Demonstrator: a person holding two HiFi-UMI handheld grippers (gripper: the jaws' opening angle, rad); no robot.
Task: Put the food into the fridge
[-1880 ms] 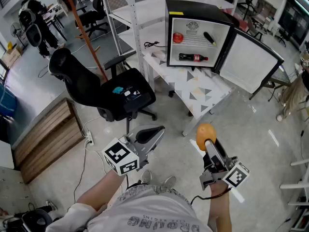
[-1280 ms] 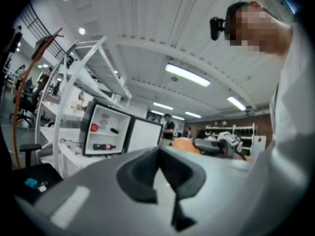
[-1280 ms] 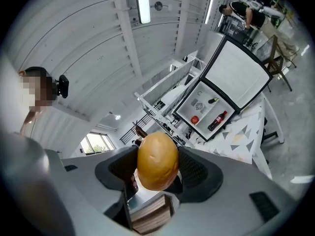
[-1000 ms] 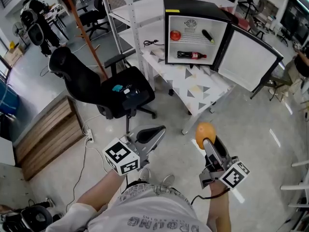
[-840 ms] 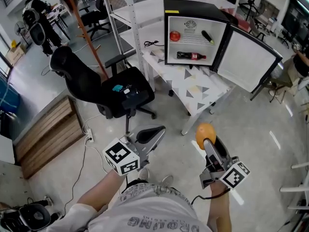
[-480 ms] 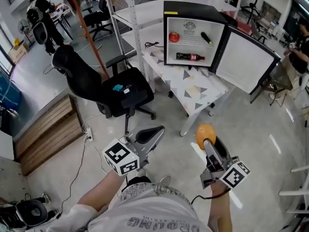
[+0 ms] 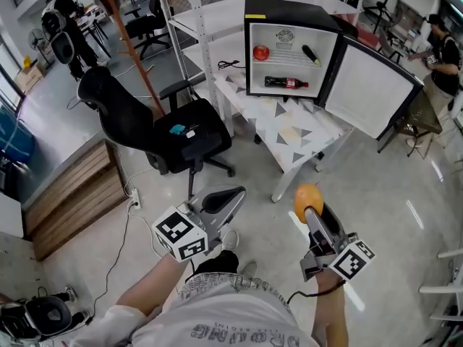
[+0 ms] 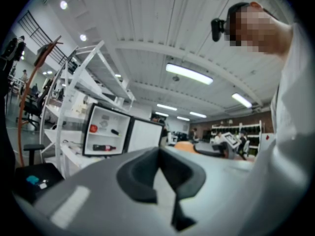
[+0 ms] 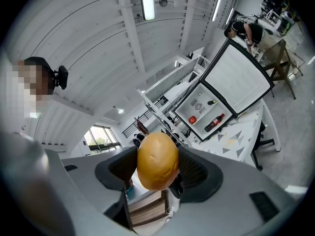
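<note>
Brightly lit by ceiling tubes (image 8: 189, 74); faint shadows; strong fisheye bending, dark corners in gripper views; left gripper (image 8: 158, 154) blurred.

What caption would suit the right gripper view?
Right gripper shut on an orange, open fridge on a table ahead.

Round orange fruit (image 7: 307, 196) gripped in right hand-held gripper (image 7: 311, 212), black fridge (image 7: 289, 9) door open

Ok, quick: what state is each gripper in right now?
Left gripper: closed, nothing between the fingers.
Right gripper: closed, holding the orange.
</note>
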